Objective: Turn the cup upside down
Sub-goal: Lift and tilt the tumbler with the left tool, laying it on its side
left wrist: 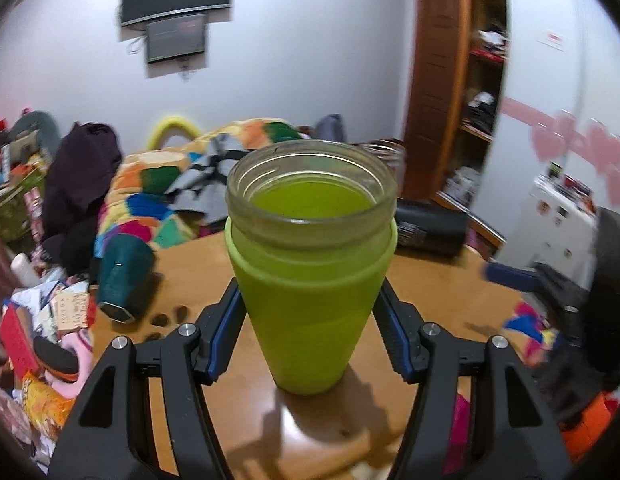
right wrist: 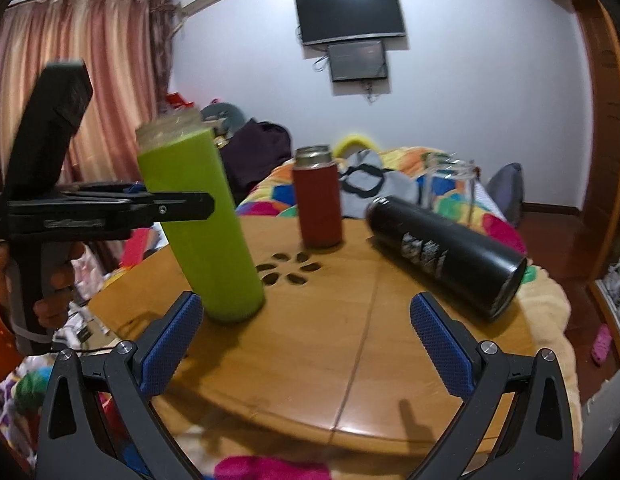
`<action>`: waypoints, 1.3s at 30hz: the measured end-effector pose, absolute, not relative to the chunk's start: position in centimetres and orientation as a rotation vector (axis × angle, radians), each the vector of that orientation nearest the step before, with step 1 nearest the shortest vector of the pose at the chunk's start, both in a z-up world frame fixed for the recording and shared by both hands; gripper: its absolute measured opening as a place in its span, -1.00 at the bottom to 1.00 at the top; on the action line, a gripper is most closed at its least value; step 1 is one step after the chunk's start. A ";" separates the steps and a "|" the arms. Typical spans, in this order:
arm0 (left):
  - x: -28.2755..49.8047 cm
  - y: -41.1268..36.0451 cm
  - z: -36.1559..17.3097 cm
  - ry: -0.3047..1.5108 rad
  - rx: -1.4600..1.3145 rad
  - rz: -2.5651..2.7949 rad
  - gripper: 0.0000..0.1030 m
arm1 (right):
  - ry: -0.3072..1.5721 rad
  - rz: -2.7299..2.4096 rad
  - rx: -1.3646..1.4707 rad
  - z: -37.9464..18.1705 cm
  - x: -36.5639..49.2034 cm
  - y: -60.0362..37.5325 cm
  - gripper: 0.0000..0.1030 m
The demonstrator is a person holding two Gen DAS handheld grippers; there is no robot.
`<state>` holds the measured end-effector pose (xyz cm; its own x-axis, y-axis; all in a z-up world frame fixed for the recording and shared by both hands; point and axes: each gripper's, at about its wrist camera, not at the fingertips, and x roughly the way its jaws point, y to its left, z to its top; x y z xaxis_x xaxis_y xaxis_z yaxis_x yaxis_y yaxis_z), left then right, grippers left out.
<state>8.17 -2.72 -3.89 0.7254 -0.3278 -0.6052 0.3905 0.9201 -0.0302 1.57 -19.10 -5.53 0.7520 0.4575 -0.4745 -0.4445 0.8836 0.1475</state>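
Observation:
The green-sleeved glass cup (left wrist: 310, 280) stands on the round wooden table (left wrist: 430, 300), mouth up and leaning a little. My left gripper (left wrist: 310, 312) is shut on its middle, a blue pad on each side. In the right wrist view the cup (right wrist: 201, 224) tilts to the left with the left gripper (right wrist: 177, 204) around it. My right gripper (right wrist: 305, 344) is open and empty, low over the table's front, just right of the cup's base.
A black bottle (right wrist: 446, 252) lies on its side at the table's right. A red flask (right wrist: 318, 204) stands at the back, near a clear glass (right wrist: 450, 184). A teal cup (left wrist: 125, 276) lies at the table's left edge. A cluttered bed lies behind.

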 end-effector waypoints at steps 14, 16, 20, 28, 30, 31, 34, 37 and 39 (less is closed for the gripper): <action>6.4 -4.5 -3.7 0.670 -0.020 -0.607 0.21 | 0.566 0.606 -0.013 -7.9 2.1 -15.9 0.80; 6.9 -4.1 -3.8 0.675 -0.060 -0.623 0.21 | 0.572 0.627 -0.019 -8.0 2.4 -15.3 0.61; 7.7 -3.1 -4.1 0.683 -0.126 -0.635 0.21 | 0.584 0.655 -0.024 -8.2 3.0 -14.6 0.29; 10.5 0.0 -5.5 0.724 -0.341 -0.693 0.22 | 0.560 0.648 -0.054 -8.0 2.4 -14.1 0.24; 11.5 0.9 -6.0 0.741 -0.406 -0.700 0.22 | 0.557 0.644 -0.060 -7.9 2.4 -13.9 0.23; 11.8 1.3 -6.3 0.746 -0.424 -0.700 0.22 | 0.556 0.642 -0.063 -7.9 2.4 -13.8 0.23; 13.0 2.3 -7.4 0.773 -0.503 -0.701 0.23 | 0.553 0.632 -0.068 -7.8 2.6 -13.5 0.22; 13.9 3.1 -8.4 0.800 -0.563 -0.691 0.25 | 0.554 0.630 -0.070 -7.9 2.8 -13.3 0.22; 14.4 3.6 -9.3 0.818 -0.593 -0.673 0.29 | 0.556 0.631 -0.070 -7.9 2.8 -13.3 0.22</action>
